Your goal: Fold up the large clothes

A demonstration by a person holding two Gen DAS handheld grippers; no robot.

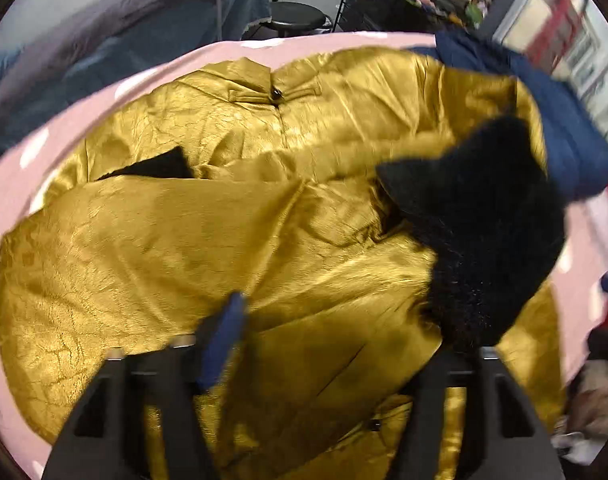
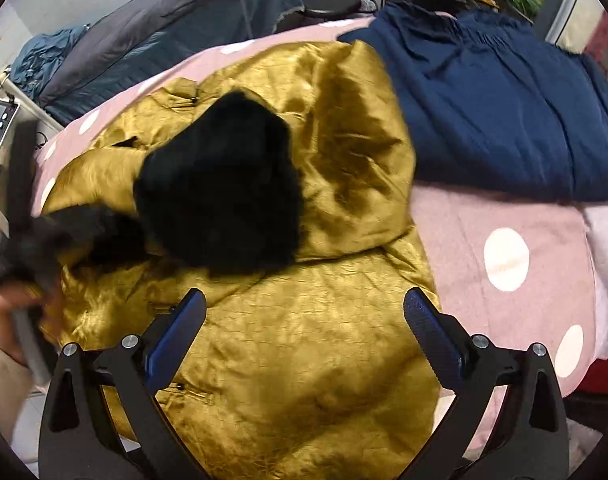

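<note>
Right wrist view looks down on a gold coat (image 2: 304,340) spread on a pink spotted bedcover (image 2: 504,240); the right gripper (image 2: 304,312) hangs over the coat's lower body with its jaws wide apart and nothing between them; its blue pads (image 2: 428,328) stand clear of the cloth. Beyond the gripper a sleeve lies folded across the chest, its black fur cuff (image 2: 219,184) resting on the gold fabric; a navy garment (image 2: 504,112) lies beyond and to the right, its edge touching the coat's shoulder. Far to the left a blurred hand (image 2: 3,320) holds the left gripper (image 2: 31,248) at the coat's edge, next to more black fur.

Left wrist view is smeared by motion; the left gripper (image 1: 332,332) shows one blue pad (image 1: 223,340) clearly, the other being hidden behind the fur cuff (image 1: 484,232); the jaws stand apart with only the coat (image 1: 183,240) lying below them, nothing gripped. A black stool (image 1: 295,20) stands beyond the bed.
</note>
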